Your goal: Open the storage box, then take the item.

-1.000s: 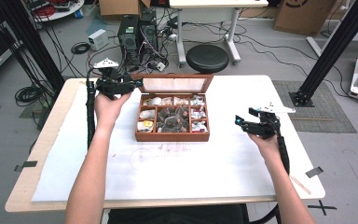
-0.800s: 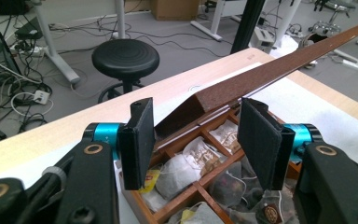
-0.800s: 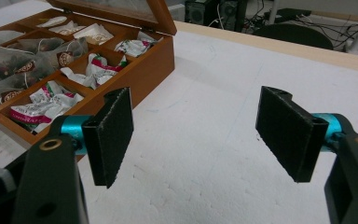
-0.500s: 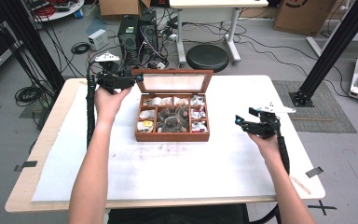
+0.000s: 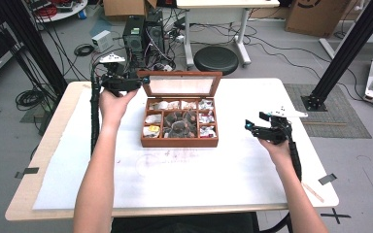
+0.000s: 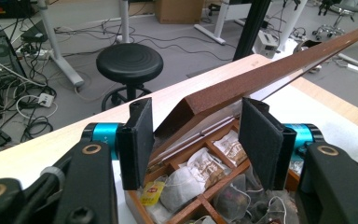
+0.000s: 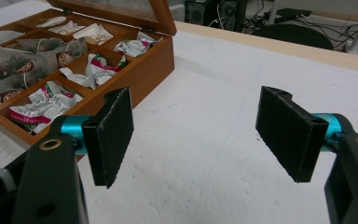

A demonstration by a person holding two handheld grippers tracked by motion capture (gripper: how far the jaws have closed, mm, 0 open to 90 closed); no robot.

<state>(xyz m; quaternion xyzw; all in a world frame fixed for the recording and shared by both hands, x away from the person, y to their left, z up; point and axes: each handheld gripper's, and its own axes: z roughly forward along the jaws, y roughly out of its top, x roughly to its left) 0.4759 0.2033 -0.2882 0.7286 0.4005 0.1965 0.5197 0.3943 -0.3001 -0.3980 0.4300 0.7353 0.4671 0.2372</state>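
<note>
High view: a wooden tea box point(image 5: 179, 124) stands open mid-bench on white sheeting point(image 5: 184, 165), its glass lid point(image 5: 180, 85) upright. A black stool point(image 5: 216, 59) and computer tower point(image 5: 134, 33) stand on the floor beyond.

Left gripper view: the left hand-held gripper point(image 6: 193, 135) gapes, jaws either side of the lid's corner; contact unclear.

Right gripper view: the right hand-held gripper point(image 7: 196, 133) is wide open, empty, right of the box.

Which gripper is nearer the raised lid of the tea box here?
Left. The left gripper is at the lid's corner, its open jaws on either side of the lid's edge. The right gripper is open above the white mat, well off to the box's side.
</note>
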